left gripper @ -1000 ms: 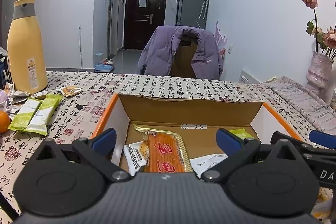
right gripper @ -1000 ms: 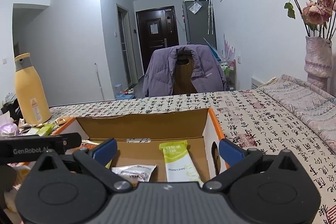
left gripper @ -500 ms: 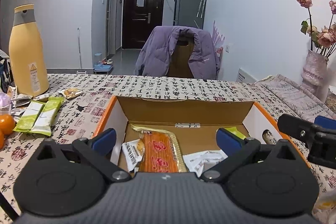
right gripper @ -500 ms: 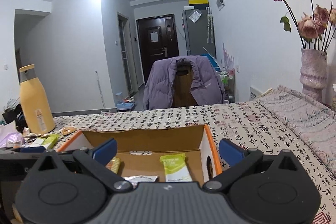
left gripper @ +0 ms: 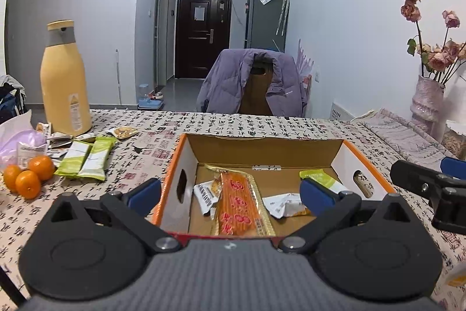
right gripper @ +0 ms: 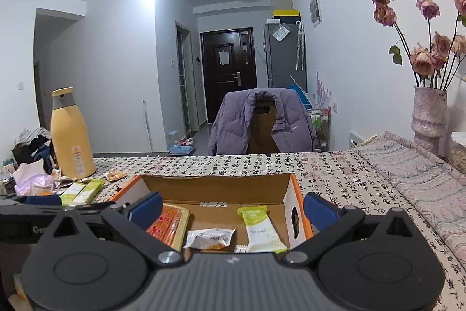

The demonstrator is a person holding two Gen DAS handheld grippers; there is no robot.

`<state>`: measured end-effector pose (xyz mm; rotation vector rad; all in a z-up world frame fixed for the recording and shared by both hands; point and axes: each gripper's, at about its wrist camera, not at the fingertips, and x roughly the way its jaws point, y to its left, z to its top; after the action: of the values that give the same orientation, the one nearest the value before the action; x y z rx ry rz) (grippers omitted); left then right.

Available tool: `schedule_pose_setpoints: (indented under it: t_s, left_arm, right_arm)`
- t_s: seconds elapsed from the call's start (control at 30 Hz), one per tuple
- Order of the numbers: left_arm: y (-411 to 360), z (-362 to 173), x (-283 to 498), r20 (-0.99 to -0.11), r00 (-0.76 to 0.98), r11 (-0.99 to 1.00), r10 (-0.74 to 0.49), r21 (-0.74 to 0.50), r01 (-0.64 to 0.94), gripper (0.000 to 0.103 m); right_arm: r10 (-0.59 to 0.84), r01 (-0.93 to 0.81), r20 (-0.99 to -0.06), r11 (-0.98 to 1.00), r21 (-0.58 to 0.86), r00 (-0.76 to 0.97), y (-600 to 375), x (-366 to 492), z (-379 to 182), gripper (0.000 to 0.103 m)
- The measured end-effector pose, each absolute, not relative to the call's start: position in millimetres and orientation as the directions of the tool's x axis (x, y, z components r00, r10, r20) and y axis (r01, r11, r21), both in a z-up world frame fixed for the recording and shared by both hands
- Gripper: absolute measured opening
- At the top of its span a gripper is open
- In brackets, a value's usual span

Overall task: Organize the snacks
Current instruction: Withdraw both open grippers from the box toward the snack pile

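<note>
Cardboard box (left gripper: pixel 263 149), orange-edged, sits open on the worktop (left gripper: pixel 233 123), which is covered by a cloth printed with black characters. Inside the box, seen from the left wrist view: a long orange packet (left gripper: pixel 237 201) lying lengthwise near the middle, a small white wrapper (left gripper: pixel 204 196) touching its left side, a crumpled white wrapper (left gripper: pixel 284 204) just to its right, and a green-and-white bar (left gripper: pixel 323 179) toward the right wall.

Left gripper (left gripper: pixel 230 193) hovers at the near edge of the box, jaws spread wide, nothing between them. Its left blue pad (left gripper: pixel 144 191) is outside the box's left wall; the right pad is over the box interior.

Right gripper (right gripper: pixel 233 209) likewise released and empty, jaws wide apart, held at the near side of the box toward its right end. Right wrist view shows the same contents: orange packet (right gripper: pixel 169 225) at left, white wrapper (right gripper: pixel 209 238) in the middle, green-and-white bar (right gripper: pixel 263 229) at right. Part of the right gripper (left gripper: pixel 431 188) enters the left view at the right edge, beside the box's right wall.

Left of the box, well apart on the worktop: two green bars (left gripper: pixel 86 158) lying side by side, a small snack packet (left gripper: pixel 123 131) beyond them, three oranges (left gripper: pixel 27 175) in a cluster, a pale plastic bag (left gripper: pixel 20 140), and a tall yellow bottle (left gripper: pixel 64 83) standing upright.

Far side of the worktop: chair with a purple jacket (left gripper: pixel 253 83) draped over it. At right, a vase of dried roses (left gripper: pixel 426 104).
</note>
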<state>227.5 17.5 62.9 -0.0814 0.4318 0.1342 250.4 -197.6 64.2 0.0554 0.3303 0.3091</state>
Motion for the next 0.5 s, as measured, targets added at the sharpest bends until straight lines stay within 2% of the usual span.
schedule_pose_setpoints:
  t_s: [0.5]
  left_arm:
    - [23,53,156,-0.428,0.897,0.99,0.112,-0.034,-0.139,0.103]
  right_arm:
    - [0.329,-0.317,-0.354,0.944,0.095,0.875,-197,186,47,0.103]
